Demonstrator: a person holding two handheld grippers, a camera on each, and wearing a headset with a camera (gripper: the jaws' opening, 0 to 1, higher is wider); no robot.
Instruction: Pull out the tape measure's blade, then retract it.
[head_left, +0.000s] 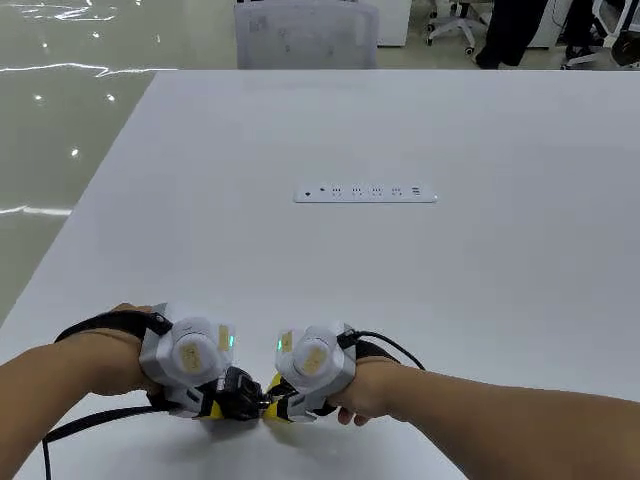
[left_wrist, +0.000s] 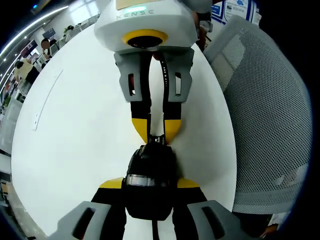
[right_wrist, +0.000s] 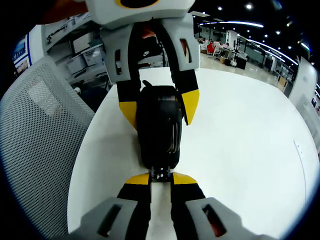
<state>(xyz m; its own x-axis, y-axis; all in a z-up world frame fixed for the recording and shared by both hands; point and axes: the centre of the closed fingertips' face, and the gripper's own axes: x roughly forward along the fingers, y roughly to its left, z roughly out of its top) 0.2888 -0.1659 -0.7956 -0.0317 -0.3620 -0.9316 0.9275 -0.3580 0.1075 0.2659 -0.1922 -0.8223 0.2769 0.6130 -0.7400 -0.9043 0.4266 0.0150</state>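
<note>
A black tape measure (head_left: 240, 393) sits low over the white table (head_left: 400, 280) near its front edge, between my two grippers, which face each other. My left gripper (head_left: 222, 402) is shut on the case (left_wrist: 150, 185), with a yellow fingertip (left_wrist: 112, 183) on each side. My right gripper (head_left: 274, 402) is shut on the blade's end hook (right_wrist: 160, 174), right at the mouth of the case (right_wrist: 159, 122). Almost no blade shows between the hook and the case. The right gripper (left_wrist: 156, 131) comes in from the top of the left gripper view.
A white power strip (head_left: 365, 192) is set flat into the middle of the table. A grey mesh chair (head_left: 305, 35) stands at the far edge; another mesh chair back (left_wrist: 265, 125) (right_wrist: 40, 140) is close behind the front edge.
</note>
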